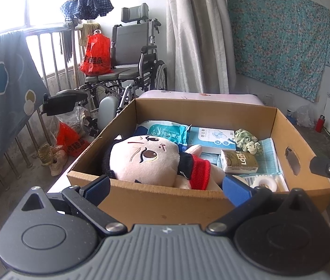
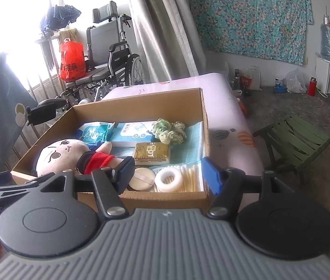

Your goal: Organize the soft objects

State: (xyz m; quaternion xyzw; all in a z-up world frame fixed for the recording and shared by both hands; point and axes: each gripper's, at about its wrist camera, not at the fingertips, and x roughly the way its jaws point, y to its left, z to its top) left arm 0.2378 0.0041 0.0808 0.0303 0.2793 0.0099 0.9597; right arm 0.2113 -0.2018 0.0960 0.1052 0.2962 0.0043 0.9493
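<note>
- The cardboard box sits on a bed with a pale pink printed cover, and holds all the soft things.
- A plush doll with a pale face and red scarf lies on its side in the near left part of the box, its head toward the left wall.
- A crumpled green scrunchie rests toward the far right, on a light blue checked cloth.
- Near it lie a gold tissue pack, a flat blue-and-white box and a teal wet-wipe pack at the far left.
- A white tape roll and a round powder puff lie against the near wall, with cotton swabs just beside the roll.
- The left gripper hovers at the near rim with its jaws wide apart around the doll's body, pads not pressing on it.
- The right gripper hangs over the near right corner, jaws parted and opening, holding nothing; the tape roll lies below the gap.
- A wheelchair with a red bag stands far left by the window.
</note>
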